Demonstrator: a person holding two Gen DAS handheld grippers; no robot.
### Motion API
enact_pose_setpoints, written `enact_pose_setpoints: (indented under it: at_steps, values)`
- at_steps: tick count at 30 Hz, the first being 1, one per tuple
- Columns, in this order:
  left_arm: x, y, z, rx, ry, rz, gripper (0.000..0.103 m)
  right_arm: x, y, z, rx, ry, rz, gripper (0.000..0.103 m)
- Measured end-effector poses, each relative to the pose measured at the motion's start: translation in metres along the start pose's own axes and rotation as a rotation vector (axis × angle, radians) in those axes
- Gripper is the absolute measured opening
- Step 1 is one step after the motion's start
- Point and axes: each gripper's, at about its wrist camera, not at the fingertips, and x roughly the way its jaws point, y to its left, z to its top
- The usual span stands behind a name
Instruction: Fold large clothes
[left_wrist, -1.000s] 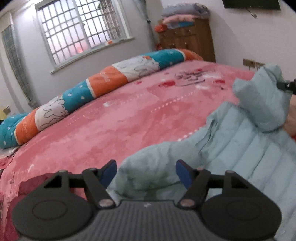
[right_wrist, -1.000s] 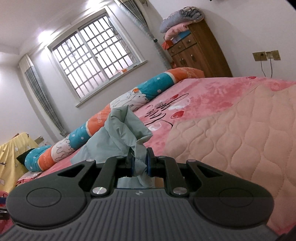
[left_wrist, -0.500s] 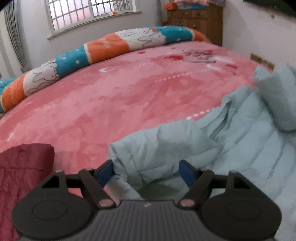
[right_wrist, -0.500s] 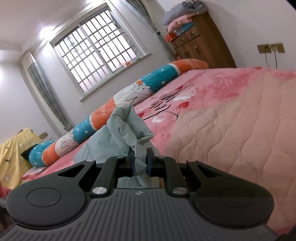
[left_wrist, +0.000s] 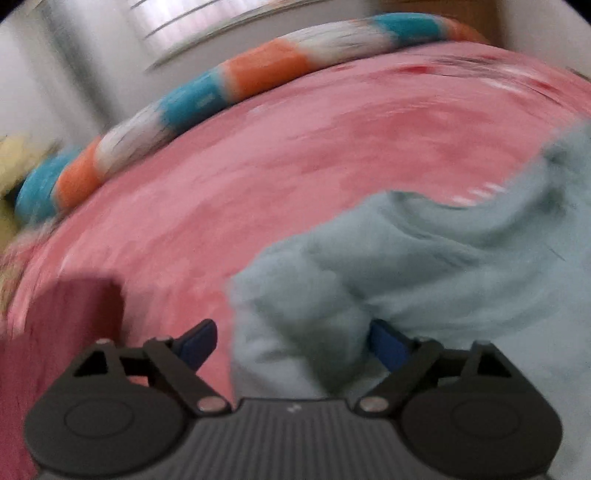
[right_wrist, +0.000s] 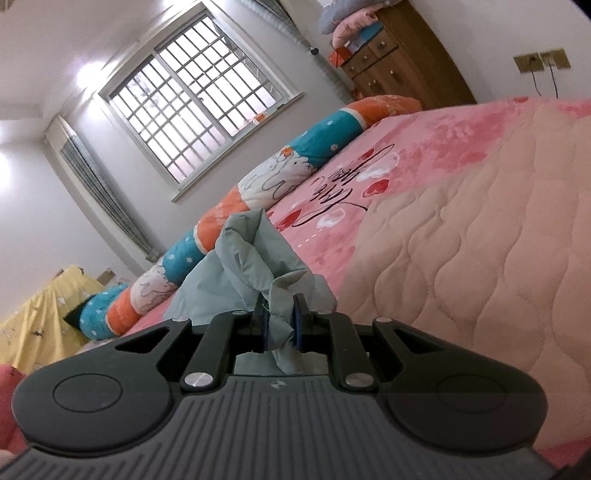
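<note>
A pale blue padded garment (left_wrist: 424, 258) lies rumpled on the pink bed cover (left_wrist: 258, 155), filling the right of the blurred left wrist view. My left gripper (left_wrist: 291, 341) points down at its near edge; the jaws are opening wide, with a bulge of the cloth between them, and the right blue pad touches the fabric. In the right wrist view my right gripper (right_wrist: 282, 326) is shut on a bunched corner of the same pale blue garment (right_wrist: 255, 266), which stands up in front of the fingers.
A dark red cloth (left_wrist: 55, 332) lies left of the left gripper. A long orange, teal and white bolster (right_wrist: 258, 184) runs along the bed's far side below a barred window (right_wrist: 199, 88). A peach quilted blanket (right_wrist: 498, 240) covers the right. A wooden dresser (right_wrist: 399, 70) stands beyond.
My left gripper has dropped closer to the garment's edge and spread its jaws wider; the dark red cloth has come into view. The right gripper keeps its grip and has rolled a little.
</note>
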Motion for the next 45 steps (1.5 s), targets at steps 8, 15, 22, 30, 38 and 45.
enact_pose_setpoints:
  at_steps: [8, 15, 22, 30, 38, 45]
  values:
    - [0.006, 0.032, -0.007, -0.114, 0.002, 0.13, 0.093, -0.011, -0.02, 0.012, 0.164, -0.054, 0.067, 0.015]
    - [-0.041, 0.046, -0.015, -0.126, -0.08, 0.115, 0.093, -0.046, -0.026, 0.036, 0.183, -0.212, 0.019, 0.015]
    - [-0.091, 0.067, -0.036, -0.195, -0.108, 0.083, 0.093, -0.075, -0.051, 0.046, 0.209, -0.336, -0.169, 0.016]
    - [-0.164, 0.073, -0.08, -0.286, -0.134, 0.004, 0.093, -0.09, -0.061, 0.04, 0.189, -0.36, -0.383, 0.02]
    - [-0.221, 0.036, -0.136, -0.275, -0.137, -0.069, 0.093, -0.119, -0.064, 0.028, 0.197, -0.432, -0.558, 0.02]
    - [-0.237, -0.011, -0.182, -0.143, -0.048, -0.118, 0.087, -0.126, -0.048, 0.008, 0.205, -0.38, -0.483, 0.043]
